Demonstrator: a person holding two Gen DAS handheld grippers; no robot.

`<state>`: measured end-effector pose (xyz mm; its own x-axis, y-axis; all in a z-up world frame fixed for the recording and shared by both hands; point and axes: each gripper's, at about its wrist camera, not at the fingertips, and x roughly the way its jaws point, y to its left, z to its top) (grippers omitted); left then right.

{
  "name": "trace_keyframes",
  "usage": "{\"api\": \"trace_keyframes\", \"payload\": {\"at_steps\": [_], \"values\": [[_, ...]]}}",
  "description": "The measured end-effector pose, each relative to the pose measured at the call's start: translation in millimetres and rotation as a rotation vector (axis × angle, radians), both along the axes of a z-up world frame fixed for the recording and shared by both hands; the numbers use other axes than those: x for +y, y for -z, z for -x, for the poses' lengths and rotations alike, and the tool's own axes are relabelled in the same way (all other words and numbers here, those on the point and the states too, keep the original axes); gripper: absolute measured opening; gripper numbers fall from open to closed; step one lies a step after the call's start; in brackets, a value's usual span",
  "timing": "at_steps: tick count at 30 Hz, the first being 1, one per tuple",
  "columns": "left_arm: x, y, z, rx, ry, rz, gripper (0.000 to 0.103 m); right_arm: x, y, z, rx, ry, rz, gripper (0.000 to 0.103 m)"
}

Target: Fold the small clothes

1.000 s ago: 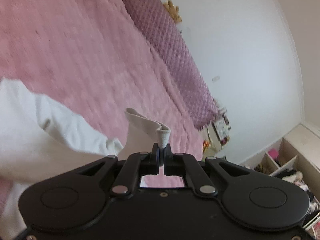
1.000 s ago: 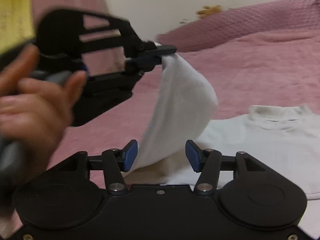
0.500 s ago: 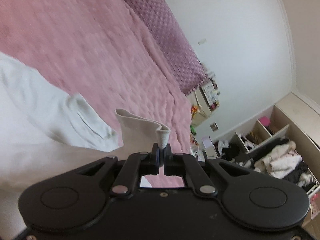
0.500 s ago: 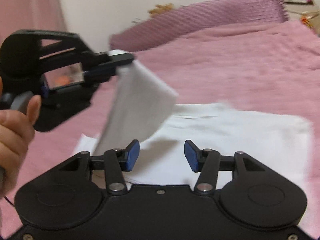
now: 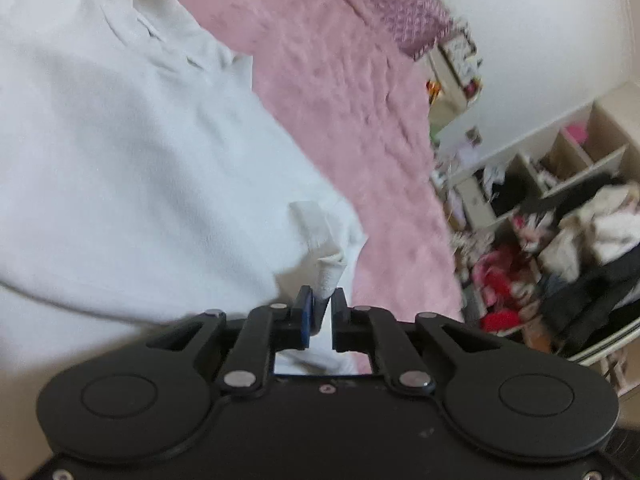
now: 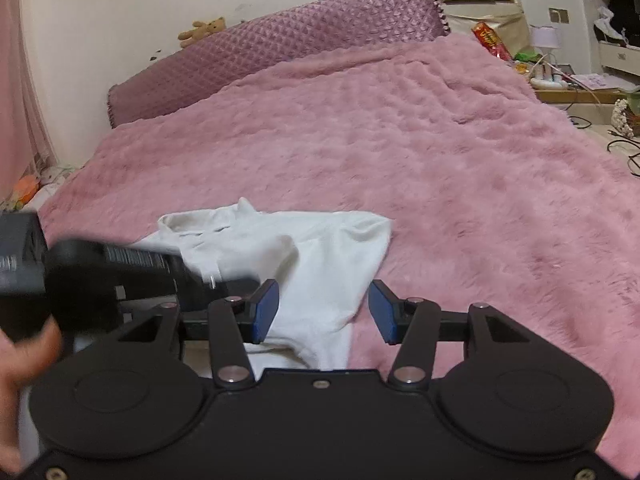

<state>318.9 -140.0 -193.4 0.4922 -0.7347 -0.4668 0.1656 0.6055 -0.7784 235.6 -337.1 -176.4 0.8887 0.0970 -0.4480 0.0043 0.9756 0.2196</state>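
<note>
A small white collared shirt (image 6: 332, 248) lies on the pink plush bedspread (image 6: 400, 140), collar (image 6: 208, 224) towards the headboard. In the left wrist view the shirt (image 5: 140, 140) fills the left side, with one sleeve folded across its body. My left gripper (image 5: 323, 300) is low over it and its jaws are opening. The sleeve cuff (image 5: 320, 240) still stands between the tips, with a gap beside it. My right gripper (image 6: 324, 312) hovers open over the shirt's near edge, nothing between its blue pads (image 6: 266, 312). The left tool's black body (image 6: 120, 276) crosses from the left.
A purple quilted headboard cushion (image 6: 280, 52) with a small teddy bear (image 6: 202, 30) lines the wall. A cluttered nightstand (image 6: 480, 12) stands at the bed's far right. Open shelves stuffed with clothes (image 5: 560, 220) stand beyond the bed. A hand (image 6: 24, 360) shows at the left edge.
My left gripper came down with the lifted sleeve and laid it across the shirt, and its jaws have parted slightly. The right gripper swung sideways, still open.
</note>
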Motion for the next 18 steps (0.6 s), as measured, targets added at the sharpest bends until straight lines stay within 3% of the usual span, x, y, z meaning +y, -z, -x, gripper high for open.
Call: {"api": "trace_keyframes", "payload": {"at_steps": [7,12,15,18], "values": [[47,-45,23,-0.152,-0.041,-0.017,0.028,16,-5,-44,0.003,-0.117,-0.03,0.052],[118,-67,38,-0.202,-0.216,-0.064,0.036,34,4,-87,0.091,-0.118,0.003,0.049],[147,-61,39,-0.192,-0.336,-0.136,0.041,39,13,-107,0.125,-0.109,0.038,0.049],[158,-53,38,-0.199,-0.456,-0.273,0.044,39,21,-121,0.163,-0.091,0.032,0.048]]}}
